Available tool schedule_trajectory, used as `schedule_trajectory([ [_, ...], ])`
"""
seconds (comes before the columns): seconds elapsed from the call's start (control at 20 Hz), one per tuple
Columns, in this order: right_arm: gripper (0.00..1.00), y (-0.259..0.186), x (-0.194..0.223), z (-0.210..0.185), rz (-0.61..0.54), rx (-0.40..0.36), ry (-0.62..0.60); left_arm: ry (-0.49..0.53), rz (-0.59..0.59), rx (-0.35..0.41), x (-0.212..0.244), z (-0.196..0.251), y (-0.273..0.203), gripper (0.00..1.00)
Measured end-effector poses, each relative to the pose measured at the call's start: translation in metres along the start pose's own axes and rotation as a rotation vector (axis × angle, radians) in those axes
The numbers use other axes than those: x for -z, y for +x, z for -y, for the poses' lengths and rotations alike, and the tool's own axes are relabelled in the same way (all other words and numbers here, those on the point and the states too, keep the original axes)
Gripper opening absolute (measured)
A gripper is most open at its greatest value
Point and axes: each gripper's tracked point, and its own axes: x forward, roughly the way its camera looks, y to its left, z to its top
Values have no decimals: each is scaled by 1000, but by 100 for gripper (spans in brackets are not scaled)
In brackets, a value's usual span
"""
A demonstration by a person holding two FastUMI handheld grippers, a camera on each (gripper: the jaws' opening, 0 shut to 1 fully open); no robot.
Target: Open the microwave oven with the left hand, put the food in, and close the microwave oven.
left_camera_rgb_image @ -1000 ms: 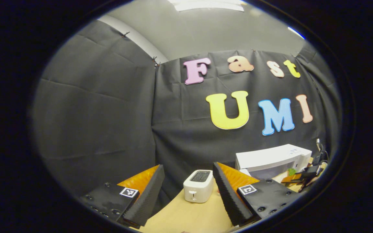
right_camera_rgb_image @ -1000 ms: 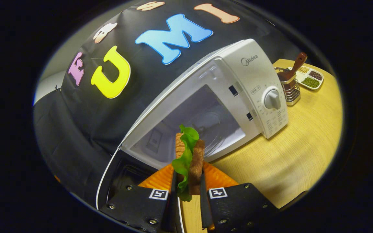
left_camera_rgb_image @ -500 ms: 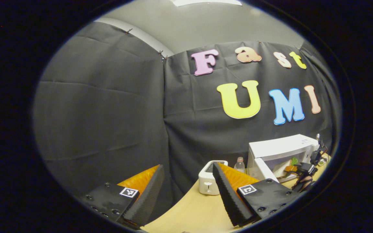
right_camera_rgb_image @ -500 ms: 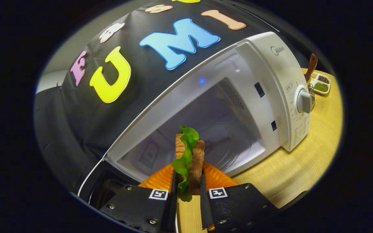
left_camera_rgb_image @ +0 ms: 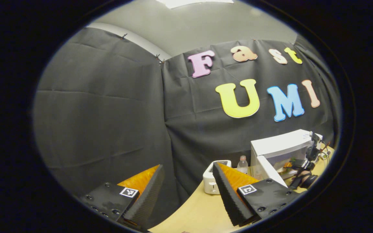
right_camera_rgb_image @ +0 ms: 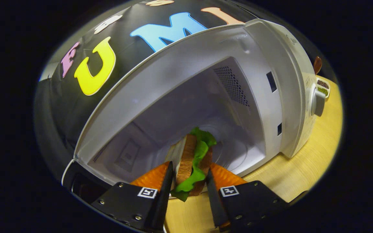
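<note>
Sandwich [right_camera_rgb_image: 193,161] of bread and lettuce sits between the fingers of the right tool [right_camera_rgb_image: 188,189], which look slightly parted around it; whether both still press on it I cannot tell. In the right gripper view the sandwich stands on edge at the mouth of the microwave [right_camera_rgb_image: 270,64], just over the front lip of the cavity, with the turntable floor beyond it at 12 o'clock. The door [right_camera_rgb_image: 76,181] hangs wide open at 8 o'clock, and the control knob [right_camera_rgb_image: 317,102] sits at 3 o'clock above the counter [right_camera_rgb_image: 303,168].

The left tool [left_camera_rgb_image: 186,191] is held wide open and empty, well apart from the microwave, which shows small at 4 o'clock in its view past a toaster [left_camera_rgb_image: 210,179] and a bottle [left_camera_rgb_image: 242,164].

Judging by this, the door step is done and the loading step is in hand. Next the sandwich wants carrying deeper, setting down on the turntable, and the right tool drawn clear before the door is swung shut.
</note>
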Motion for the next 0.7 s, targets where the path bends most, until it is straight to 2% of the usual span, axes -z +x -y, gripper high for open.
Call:
schedule_trajectory([
  [0.05,59,0,1,3,-9,15,-25,3,4,-1,0,0,-1,93],
  [0.1,61,0,1,4,-5,25,-50,3,9,-4,-1,-2,-2,99],
  [0.15,65,0,1,13,-1,67,-97,0,12,-6,-1,-2,-2,93],
  [0.2,83,-3,0,19,2,94,-146,-5,10,-6,1,-2,-2,100],
  [0.3,88,-11,-1,23,12,117,-219,-10,12,-7,5,-2,-5,97],
  [0.4,99,-21,-13,22,48,119,-287,-12,14,-12,8,-3,-7,97],
  [0.65,98,-73,-46,9,127,48,-411,-34,17,-10,21,6,-17,100],
  [0.7,98,-86,-52,5,144,27,-435,-37,17,-14,24,8,-19,96],
])
